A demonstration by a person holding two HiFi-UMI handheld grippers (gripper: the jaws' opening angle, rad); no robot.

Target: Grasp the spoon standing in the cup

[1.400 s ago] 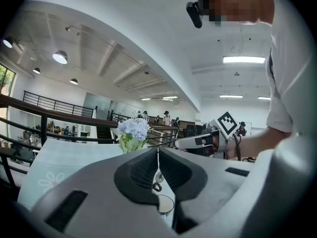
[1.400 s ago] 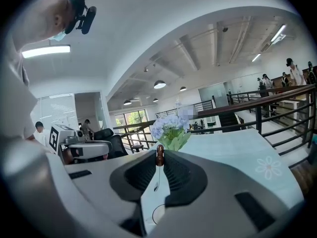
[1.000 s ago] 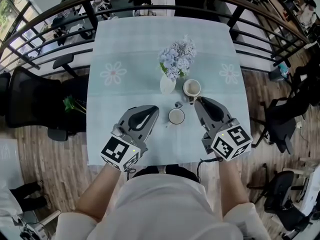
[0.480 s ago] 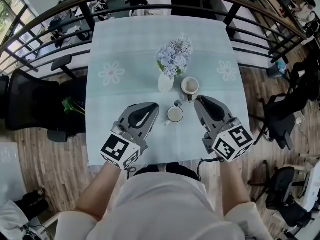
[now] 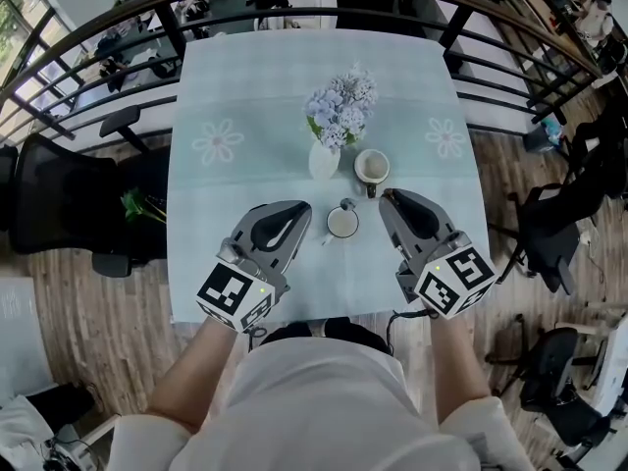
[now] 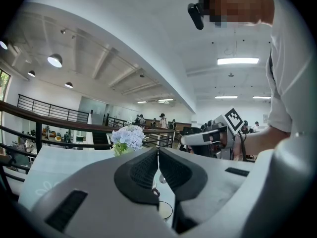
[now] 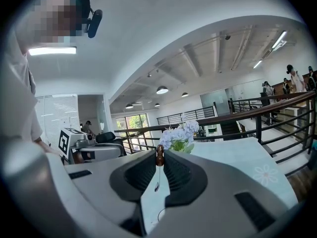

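Observation:
A white cup (image 5: 374,168) stands on the table to the right of the flower vase. Its spoon (image 5: 372,191) leans out toward me, thin-handled with a brown knob (image 7: 159,155) on top. My right gripper (image 5: 385,196) has its tips at that knob. In the right gripper view the knob sits pinched between the tips of the right gripper (image 7: 159,158), and the handle runs down beyond them. My left gripper (image 5: 301,211) rests left of a nearer white cup (image 5: 342,224). Its jaws meet in a thin slit with nothing held (image 6: 158,152).
A white vase (image 5: 325,162) of pale blue flowers (image 5: 339,106) stands just behind the cups. The table (image 5: 255,86) has a pale cloth with flower prints. A dark railing (image 5: 118,27) curves round its far side. Black chairs (image 5: 59,194) stand left and right (image 5: 549,234).
The whole head view has shifted slightly. Both grippers keep their places relative to the cups, with the right tips staying at the spoon's knob.

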